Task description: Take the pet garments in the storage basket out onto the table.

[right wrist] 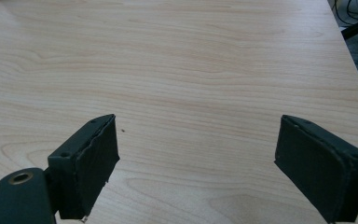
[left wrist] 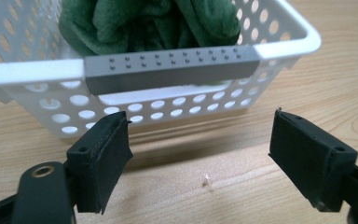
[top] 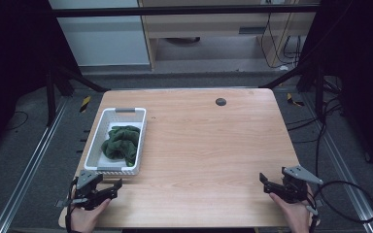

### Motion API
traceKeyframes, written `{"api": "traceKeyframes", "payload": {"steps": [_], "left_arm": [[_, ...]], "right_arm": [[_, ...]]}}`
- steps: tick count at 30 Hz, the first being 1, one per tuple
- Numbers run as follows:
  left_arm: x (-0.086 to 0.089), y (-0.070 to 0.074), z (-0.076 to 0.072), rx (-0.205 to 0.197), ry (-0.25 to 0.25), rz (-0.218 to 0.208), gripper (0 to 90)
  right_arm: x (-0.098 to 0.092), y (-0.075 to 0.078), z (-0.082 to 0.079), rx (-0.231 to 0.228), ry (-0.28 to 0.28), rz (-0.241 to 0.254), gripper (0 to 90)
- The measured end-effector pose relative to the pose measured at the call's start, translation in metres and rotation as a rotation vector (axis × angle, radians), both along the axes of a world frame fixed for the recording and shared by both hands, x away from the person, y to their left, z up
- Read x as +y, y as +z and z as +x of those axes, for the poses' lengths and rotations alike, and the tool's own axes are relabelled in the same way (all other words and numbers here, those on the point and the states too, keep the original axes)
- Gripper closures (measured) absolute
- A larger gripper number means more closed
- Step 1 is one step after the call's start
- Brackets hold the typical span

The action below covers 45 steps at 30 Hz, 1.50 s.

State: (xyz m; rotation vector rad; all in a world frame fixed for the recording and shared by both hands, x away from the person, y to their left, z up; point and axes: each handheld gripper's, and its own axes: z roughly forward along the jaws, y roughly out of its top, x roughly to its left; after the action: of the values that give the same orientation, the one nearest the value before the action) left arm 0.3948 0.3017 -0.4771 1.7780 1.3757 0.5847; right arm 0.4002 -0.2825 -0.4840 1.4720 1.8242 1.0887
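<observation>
Both your grippers, left gripper (top: 110,188) and right gripper (top: 268,183), rest released; aim spread fingers (left wrist: 100,151) at the green towel (top: 122,143) inside the white basket (top: 93,153), left of frame.

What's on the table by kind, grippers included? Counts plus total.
White perforated basket: 1
Green towel, bunched inside the basket: 1
Hand-held grippers: 2, the left hand-held gripper near the basket's grey handle, the right hand-held gripper over bare wood; both open and empty
Total: 4
</observation>
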Motion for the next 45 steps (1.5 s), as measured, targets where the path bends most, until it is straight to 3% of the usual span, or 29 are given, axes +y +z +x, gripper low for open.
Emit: {"api": "traceKeyframes", "payload": {"steps": [6,22,24,36,45], "left_arm": [[0.007,0.009,-0.005,-0.032,0.004,-0.028,19.3],[0.011,0.032,-0.007,-0.1,0.003,-0.069,19.7],[0.011,0.035,-0.007,-0.107,0.001,-0.076,19.8],[0.004,0.056,0.0,-0.145,-0.029,-0.071,19.5],[0.009,0.07,0.008,-0.16,-0.032,-0.059,19.1]], "right_arm": [[0.003,0.0,0.0,-0.003,0.014,-0.027,13.0],[0.003,0.0,0.0,-0.006,0.01,-0.038,12.6],[0.004,0.001,-0.001,-0.004,0.01,-0.019,12.5],[0.005,0.0,-0.001,-0.007,0.018,-0.023,11.7],[0.006,-0.001,-0.001,-0.01,0.03,-0.036,11.2]]}}
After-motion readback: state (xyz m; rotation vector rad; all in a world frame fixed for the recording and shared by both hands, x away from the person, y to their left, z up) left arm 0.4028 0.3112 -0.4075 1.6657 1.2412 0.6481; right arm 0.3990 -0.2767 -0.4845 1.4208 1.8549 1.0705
